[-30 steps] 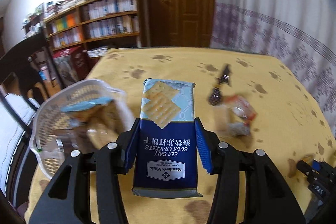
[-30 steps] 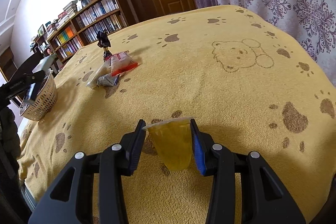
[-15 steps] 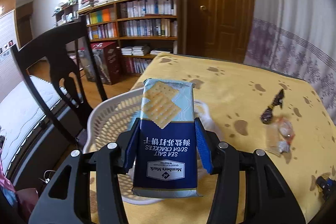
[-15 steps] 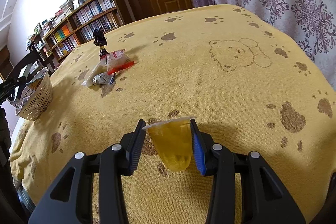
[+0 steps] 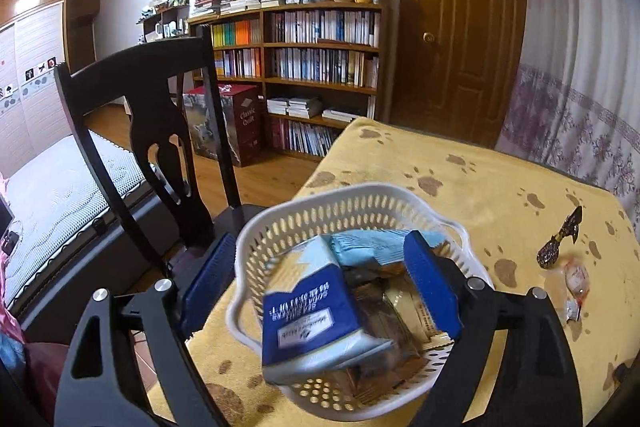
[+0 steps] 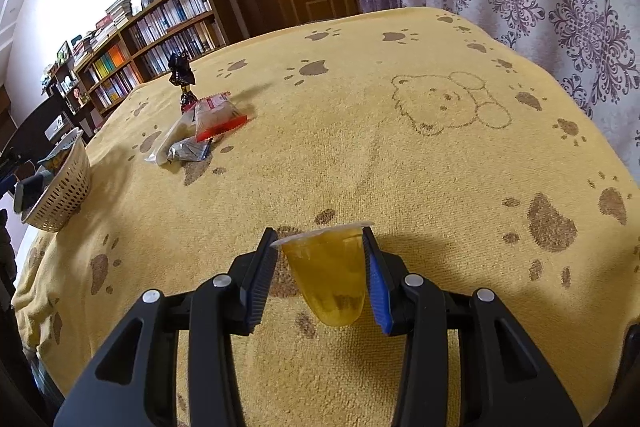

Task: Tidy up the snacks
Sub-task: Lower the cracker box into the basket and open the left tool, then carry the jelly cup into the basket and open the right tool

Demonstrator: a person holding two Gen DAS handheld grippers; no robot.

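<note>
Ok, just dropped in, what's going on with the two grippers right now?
The left gripper is open over the white basket, and the blue cracker pack lies tilted inside, blurred, on other snacks. The right gripper is shut on a yellow jelly cup above the yellow cloth. A few wrapped snacks still lie on the cloth.

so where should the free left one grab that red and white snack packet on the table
Take the red and white snack packet across its flat middle, coming down from above. It lies flat on the yellow cloth, partly over a clear wrapper, so a side approach would snag that. The crimped red ends look too thin for the jaws.
</note>
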